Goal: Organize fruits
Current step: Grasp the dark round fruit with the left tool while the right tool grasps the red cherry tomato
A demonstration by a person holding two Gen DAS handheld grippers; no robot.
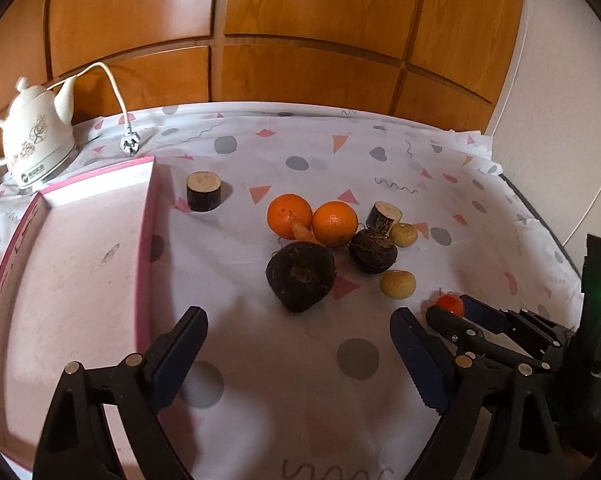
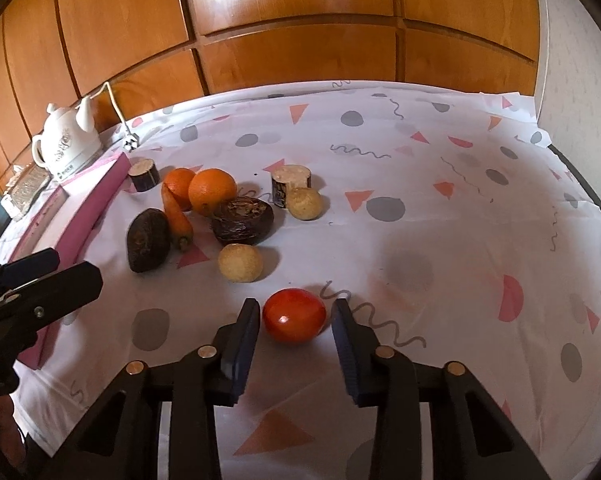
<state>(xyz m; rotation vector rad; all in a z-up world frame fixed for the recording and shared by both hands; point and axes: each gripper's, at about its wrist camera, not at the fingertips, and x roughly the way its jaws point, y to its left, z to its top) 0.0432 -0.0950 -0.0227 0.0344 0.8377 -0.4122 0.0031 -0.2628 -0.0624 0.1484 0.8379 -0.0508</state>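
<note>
A red tomato (image 2: 294,315) lies on the cloth between the open fingers of my right gripper (image 2: 296,312); the pads do not touch it. It also shows in the left wrist view (image 1: 450,304). Two oranges (image 1: 312,218), a carrot (image 2: 175,216), two dark round fruits (image 1: 300,276), two pale round fruits (image 1: 397,284) and two cut dark stubs (image 1: 203,191) lie clustered mid-table. My left gripper (image 1: 300,330) is open and empty, just in front of the large dark fruit. A pink tray (image 1: 72,264) lies at the left.
A white ceramic kettle (image 1: 34,140) with cord and plug (image 1: 130,142) stands at the back left behind the tray. Wooden cabinet doors (image 1: 300,40) rise behind the table. The patterned tablecloth (image 2: 460,220) is bare on the right side.
</note>
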